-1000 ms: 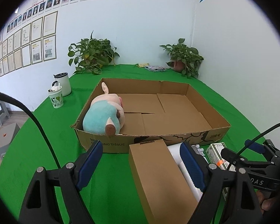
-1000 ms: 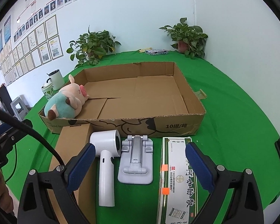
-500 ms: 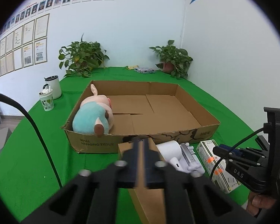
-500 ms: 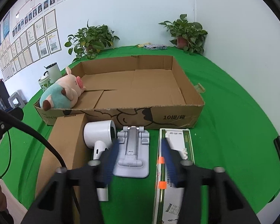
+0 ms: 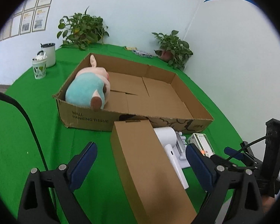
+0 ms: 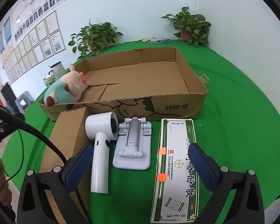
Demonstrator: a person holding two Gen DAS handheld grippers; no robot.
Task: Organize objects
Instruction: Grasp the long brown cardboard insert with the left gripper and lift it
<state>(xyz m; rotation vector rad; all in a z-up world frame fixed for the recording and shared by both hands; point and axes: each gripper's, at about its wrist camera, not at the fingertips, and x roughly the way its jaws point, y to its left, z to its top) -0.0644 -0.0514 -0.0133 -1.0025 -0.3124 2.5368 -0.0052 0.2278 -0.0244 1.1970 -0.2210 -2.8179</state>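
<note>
A big open cardboard tray (image 5: 87, 118) (image 6: 179, 108) lies on the green table with a plush pig (image 5: 88, 89) (image 6: 65, 91) in its left end. In front of it lie a long brown carton (image 5: 149, 168) (image 6: 65, 140), a white hair dryer (image 6: 100, 149) (image 5: 169, 143), a grey folding stand (image 6: 133, 145) and a green-and-white medicine box (image 6: 175, 171) (image 5: 201, 143). My left gripper (image 5: 140, 165) is open, its fingers on either side of the brown carton. My right gripper (image 6: 140, 165) is open above the stand and the medicine box.
Two potted plants (image 6: 95, 35) (image 6: 192, 26) stand at the back wall. A white jug (image 5: 49, 54) and a patterned cup (image 5: 39, 69) stand left of the tray. A small packet (image 6: 158, 40) lies at the back. The table's edge curves close on the right.
Both grippers were shut half a second ago and are open again now. The left gripper has tilted and moved closer over the brown carton.
</note>
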